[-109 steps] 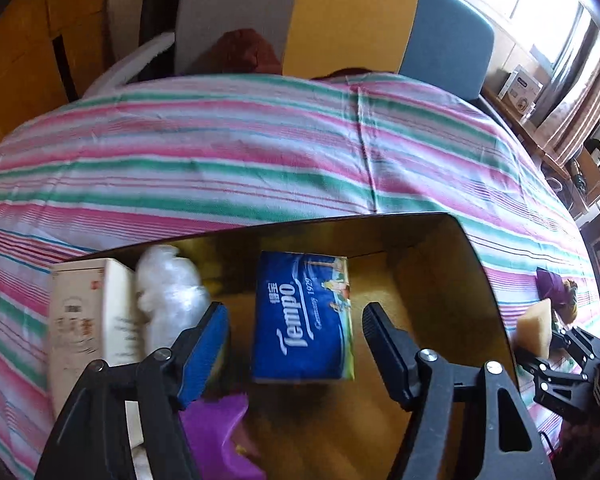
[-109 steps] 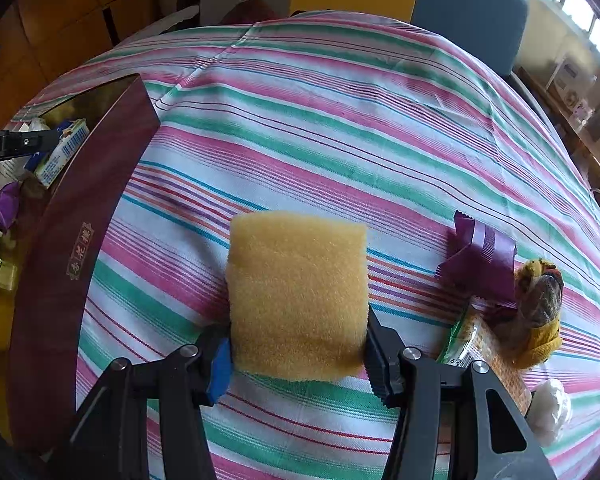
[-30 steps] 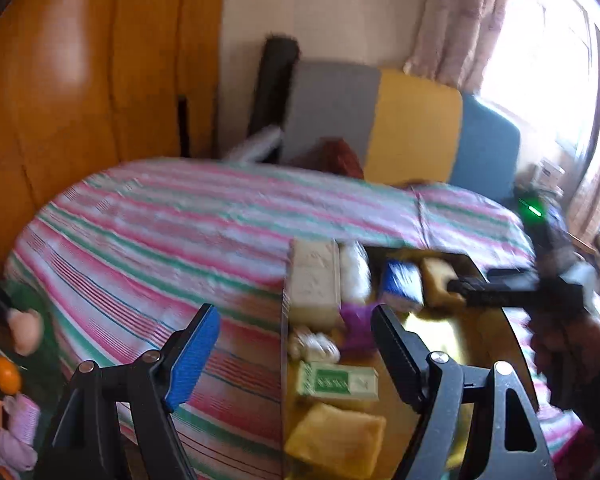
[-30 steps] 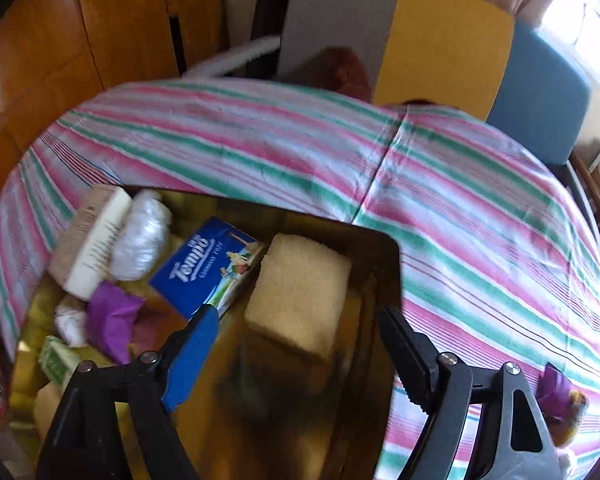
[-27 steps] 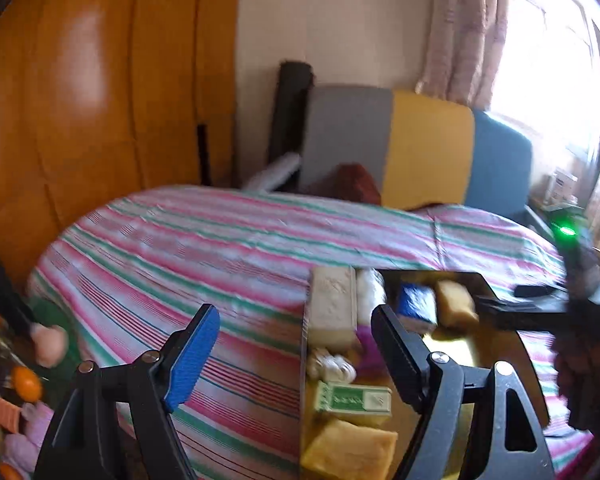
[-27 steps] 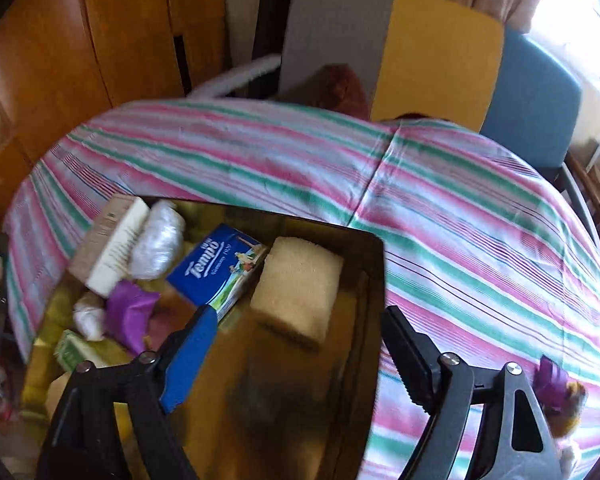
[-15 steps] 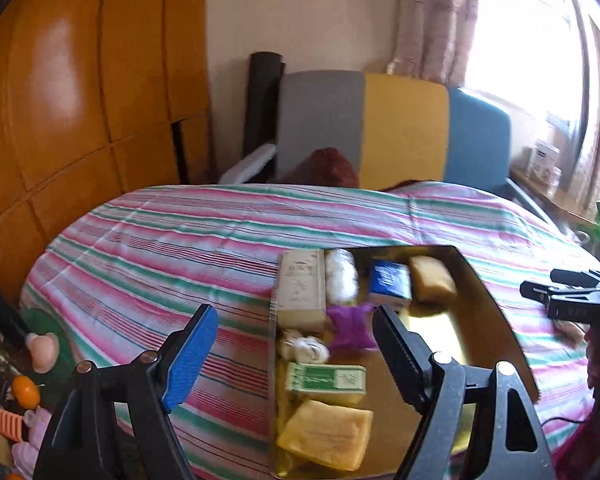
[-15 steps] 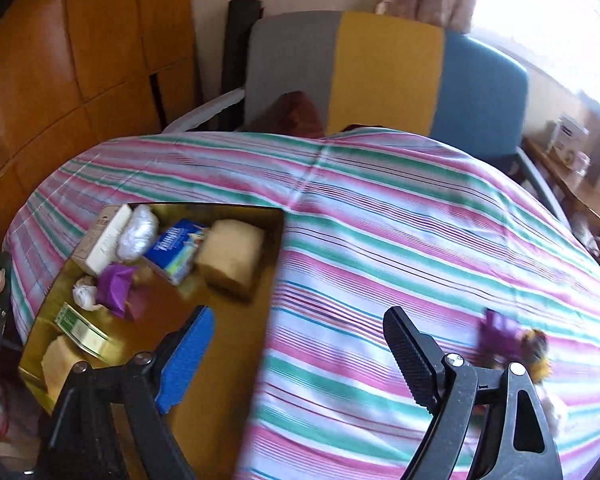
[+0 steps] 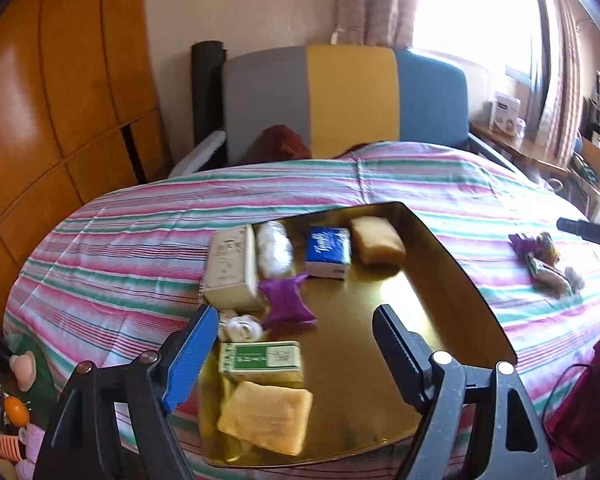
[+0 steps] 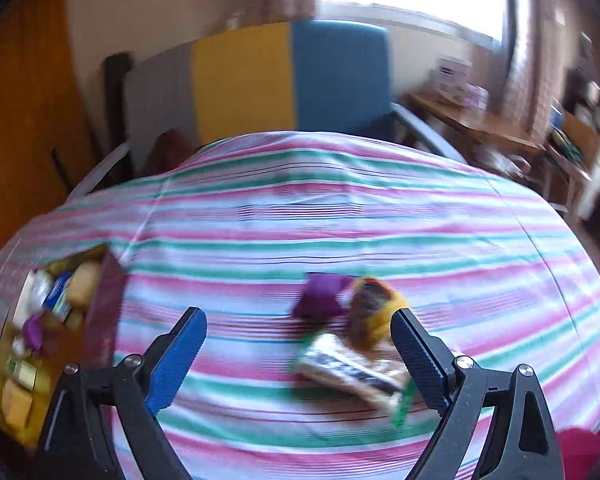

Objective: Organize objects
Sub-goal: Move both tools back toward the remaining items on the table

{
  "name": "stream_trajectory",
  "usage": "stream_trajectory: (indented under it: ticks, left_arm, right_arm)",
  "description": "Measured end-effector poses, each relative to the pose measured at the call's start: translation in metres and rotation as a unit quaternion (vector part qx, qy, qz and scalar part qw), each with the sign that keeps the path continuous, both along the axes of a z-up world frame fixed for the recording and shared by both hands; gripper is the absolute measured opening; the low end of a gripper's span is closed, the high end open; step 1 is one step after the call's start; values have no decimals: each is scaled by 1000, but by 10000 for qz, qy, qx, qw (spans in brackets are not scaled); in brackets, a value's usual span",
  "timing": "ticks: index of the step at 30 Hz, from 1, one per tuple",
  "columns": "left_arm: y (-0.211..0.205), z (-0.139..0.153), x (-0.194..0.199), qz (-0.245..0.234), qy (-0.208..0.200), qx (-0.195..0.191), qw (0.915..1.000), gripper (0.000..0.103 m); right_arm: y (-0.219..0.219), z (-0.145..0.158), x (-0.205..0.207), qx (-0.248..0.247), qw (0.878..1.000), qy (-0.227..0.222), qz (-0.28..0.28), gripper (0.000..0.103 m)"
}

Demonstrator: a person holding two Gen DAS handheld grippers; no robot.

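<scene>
Striped cloth point(image 10: 340, 216) covers the counter, a three-colour chair behind it. We note the right tongs point(image 10: 298, 344) empty, jaws opening wide, nothing between them; the view is blurred as they swing toward the loose pile just ahead: a purple wrapper point(image 10: 320, 292), a yellow-brown item point(image 10: 374, 312) and a flat packet point(image 10: 352, 372). A second ago these tongs hung over the gold tray point(image 9: 452, 280), the sponge point(image 9: 376, 234) freshly set down; now the tray sits far to their left. We judge the sponge step done and the next pick begun. Left tongs point(image 9: 292, 350) stand released and empty, nearer tray items between their fingers: tissue pack point(image 9: 327, 251), green box point(image 9: 260, 356). Earlier they framed bare cloth left of the tray.
</scene>
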State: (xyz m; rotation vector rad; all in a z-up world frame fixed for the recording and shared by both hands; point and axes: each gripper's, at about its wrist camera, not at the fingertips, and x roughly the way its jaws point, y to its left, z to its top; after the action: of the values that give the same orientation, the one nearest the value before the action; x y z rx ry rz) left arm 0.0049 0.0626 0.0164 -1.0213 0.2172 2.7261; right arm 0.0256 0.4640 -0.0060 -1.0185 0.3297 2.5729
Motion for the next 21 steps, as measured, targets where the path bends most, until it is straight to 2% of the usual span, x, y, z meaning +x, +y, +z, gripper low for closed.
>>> stream_trajectory:
  ticks: [3,6,21]
  left_arm:
    - [12,-2,0,-172,-65,-65,9998,81]
    - [27,-4,1,-372,-117,-101,9992,81]
    - [104,-5,12,-1370,-282,-328,9896,81]
  right_arm:
    - [33,-8,11,-585,9961,114,-646,94]
    - [48,-9,18,-838,9910,271,-1011,94]
    - [69,-18,31,-1399,9789,378,-1438,97]
